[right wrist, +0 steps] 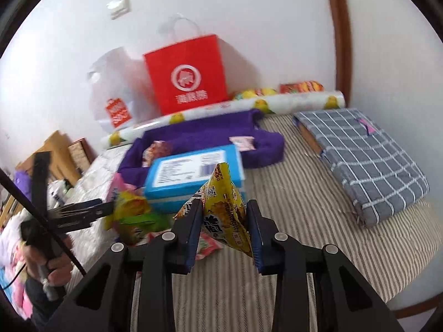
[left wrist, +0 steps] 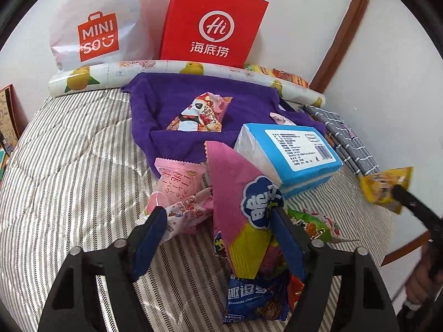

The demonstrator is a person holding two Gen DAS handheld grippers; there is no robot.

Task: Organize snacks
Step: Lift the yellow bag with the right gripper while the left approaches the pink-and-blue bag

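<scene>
1. The right hand-held gripper (right wrist: 224, 218) is clamped on a yellow snack packet (right wrist: 225, 207), lifted clear of the striped bed cover (right wrist: 290, 193); the left wrist view shows the same packet (left wrist: 384, 185) off to the right, held in the air by the black fingers.
2. The left hand-held gripper (left wrist: 218, 221) stands apart, its blue pads on either side of a pink-and-yellow wafer packet (left wrist: 241, 207). The right-hand pad lies against or just beside the packet; the left-hand pad is clear of it, so the packet is not clamped.
3. The wafer packet lies tilted on a heap of snacks on the bed: a pink peach packet (left wrist: 177, 179) to its left, a blue chocolate-chip cookie bag (left wrist: 249, 296) below it, and a green packet (left wrist: 313, 221) to its right.
4. A blue-and-white tissue pack (left wrist: 290, 155) sits just behind the heap, partly on a purple towel (left wrist: 166, 102).
5. A triangular panda-print packet (left wrist: 199, 113) lies on the towel.
6. Behind the towel lies a roll of lemon-print paper (left wrist: 166, 67), with a red paper bag (left wrist: 210, 22) and a white plastic bag (left wrist: 97, 22) standing against the wall.
7. A folded grey checked cloth (right wrist: 365, 160) rests on the bed, to the right of the towel.
</scene>
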